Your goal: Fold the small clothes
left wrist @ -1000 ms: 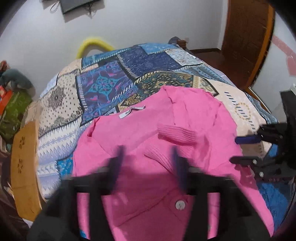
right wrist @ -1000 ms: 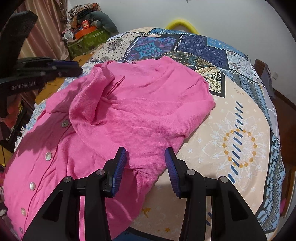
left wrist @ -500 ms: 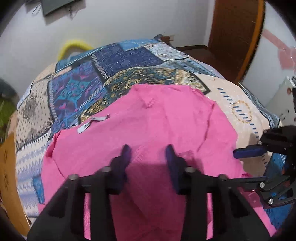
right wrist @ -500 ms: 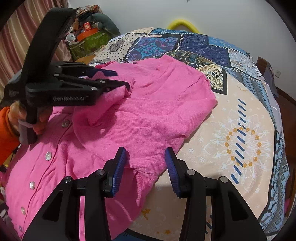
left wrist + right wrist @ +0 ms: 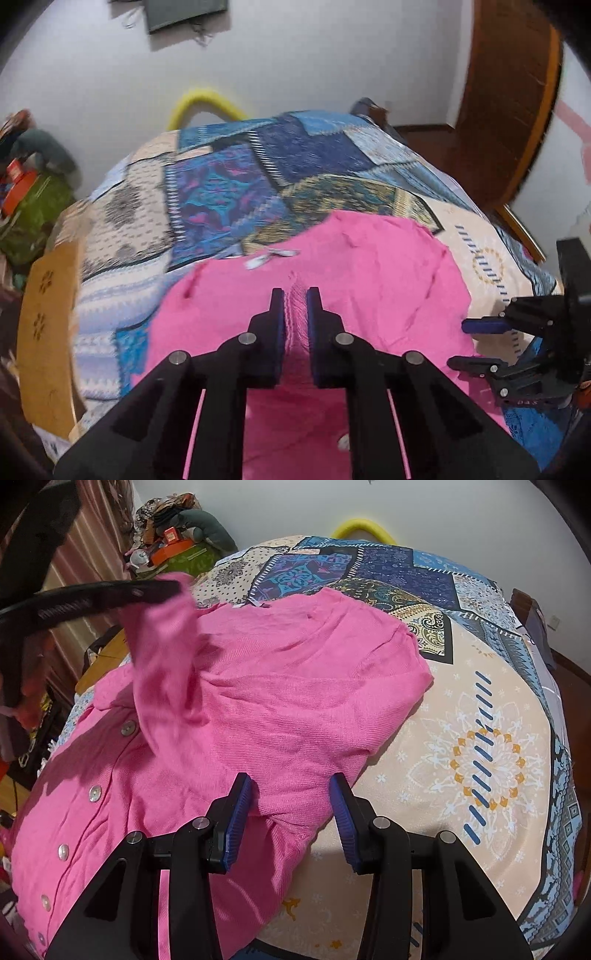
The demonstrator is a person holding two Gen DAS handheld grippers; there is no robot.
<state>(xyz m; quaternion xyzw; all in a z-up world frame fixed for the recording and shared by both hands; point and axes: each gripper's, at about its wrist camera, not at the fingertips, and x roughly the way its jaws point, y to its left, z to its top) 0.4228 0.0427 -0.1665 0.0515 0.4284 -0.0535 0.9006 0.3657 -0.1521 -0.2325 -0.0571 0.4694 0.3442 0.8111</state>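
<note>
A pink buttoned cardigan [image 5: 280, 709] lies spread on the patchwork bedspread [image 5: 480, 746]. In the left wrist view the cardigan [image 5: 369, 273] fills the near middle. My left gripper [image 5: 295, 299] is shut on its ribbed sleeve cuff and holds it lifted; from the right wrist view that gripper [image 5: 162, 589] holds the sleeve raised at upper left. My right gripper [image 5: 291, 794] is open, its jaws over the cardigan's near right edge, gripping nothing. It also shows in the left wrist view [image 5: 469, 343] at the right.
A yellow curved tube [image 5: 203, 103] stands behind the bed by the white wall. A wooden board [image 5: 48, 332] leans at the bed's left. Clutter [image 5: 173, 550] is piled at the far left. A wooden door [image 5: 509, 96] is at the right.
My left gripper closed on the sleeve cuff and lifted it up and to the left. The right gripper stayed open in place.
</note>
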